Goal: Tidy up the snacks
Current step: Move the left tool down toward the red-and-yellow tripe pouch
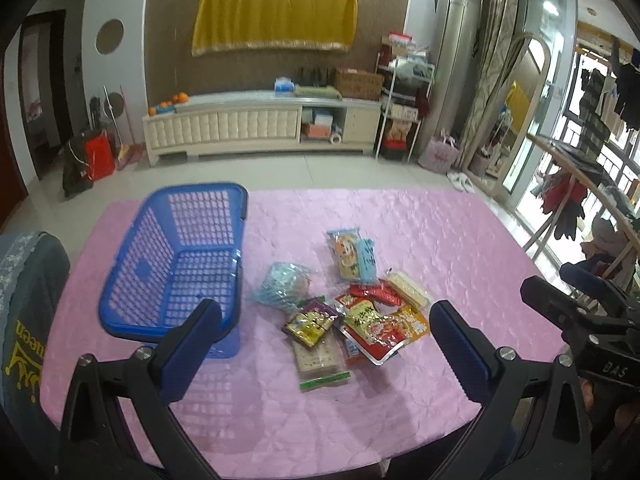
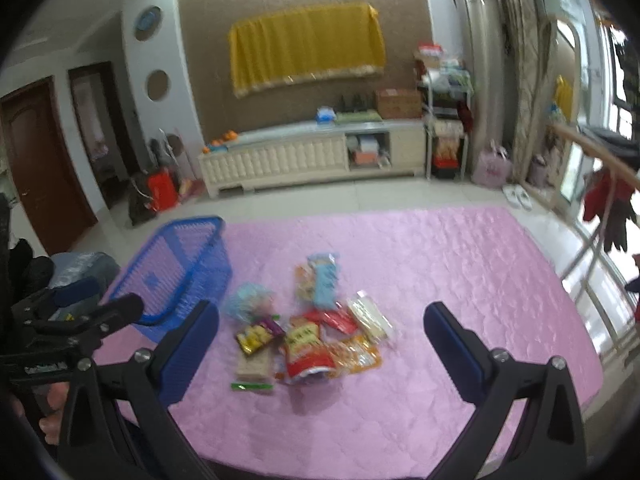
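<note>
A pile of snack packets [image 1: 352, 308] lies mid-table on the pink cloth: a red pouch [image 1: 374, 332], a purple-yellow packet [image 1: 312, 322], a cracker pack [image 1: 318, 360], a pale blue bag [image 1: 284, 282] and a blue-orange pack [image 1: 354, 258]. An empty blue lattice basket [image 1: 180, 264] stands to their left. My left gripper [image 1: 328, 344] hovers open above the near side of the pile, holding nothing. In the right wrist view the same pile [image 2: 308, 332] and basket [image 2: 180, 272] show, and my right gripper [image 2: 320, 344] is open and empty. Each gripper sees the other at its frame edge.
The pink-covered table [image 1: 460, 240] has free cloth to the right of and behind the snacks. A chair back with a grey garment [image 1: 28, 312] stands at the table's left. A wooden rail [image 1: 580, 176] and a window are on the right. A cream cabinet [image 1: 260, 124] lines the far wall.
</note>
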`<state>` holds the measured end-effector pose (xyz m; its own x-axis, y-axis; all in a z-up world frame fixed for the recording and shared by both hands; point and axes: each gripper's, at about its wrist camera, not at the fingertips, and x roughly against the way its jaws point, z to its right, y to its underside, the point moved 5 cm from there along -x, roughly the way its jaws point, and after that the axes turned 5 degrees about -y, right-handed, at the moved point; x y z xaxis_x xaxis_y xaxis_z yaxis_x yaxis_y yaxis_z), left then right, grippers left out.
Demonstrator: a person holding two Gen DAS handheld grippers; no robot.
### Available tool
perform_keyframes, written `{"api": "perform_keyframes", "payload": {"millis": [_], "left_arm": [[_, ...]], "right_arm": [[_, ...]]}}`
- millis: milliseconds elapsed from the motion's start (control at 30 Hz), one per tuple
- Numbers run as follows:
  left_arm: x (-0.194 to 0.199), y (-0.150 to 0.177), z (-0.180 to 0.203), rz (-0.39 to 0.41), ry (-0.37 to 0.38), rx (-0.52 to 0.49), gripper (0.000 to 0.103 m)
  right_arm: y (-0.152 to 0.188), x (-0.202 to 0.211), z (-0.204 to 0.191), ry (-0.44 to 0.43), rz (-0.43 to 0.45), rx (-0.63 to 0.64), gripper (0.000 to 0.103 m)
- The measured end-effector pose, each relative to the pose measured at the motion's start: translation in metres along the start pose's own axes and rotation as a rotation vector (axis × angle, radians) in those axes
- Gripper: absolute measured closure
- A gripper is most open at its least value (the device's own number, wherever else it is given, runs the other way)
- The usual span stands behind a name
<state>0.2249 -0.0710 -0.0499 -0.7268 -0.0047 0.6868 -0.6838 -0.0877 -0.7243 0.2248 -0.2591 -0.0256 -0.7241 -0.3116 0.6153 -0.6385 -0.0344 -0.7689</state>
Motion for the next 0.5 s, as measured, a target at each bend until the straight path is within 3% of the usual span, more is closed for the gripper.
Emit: {"api": "perform_keyframes", "payload": {"millis": [500], "left_arm": [[-0.119,0.021,0.035,-0.318,0.073,0.102,0.0]], "right_arm": [[0.029,-0.077,0.06,0.017,-0.195,-0.006,0.0]]}}
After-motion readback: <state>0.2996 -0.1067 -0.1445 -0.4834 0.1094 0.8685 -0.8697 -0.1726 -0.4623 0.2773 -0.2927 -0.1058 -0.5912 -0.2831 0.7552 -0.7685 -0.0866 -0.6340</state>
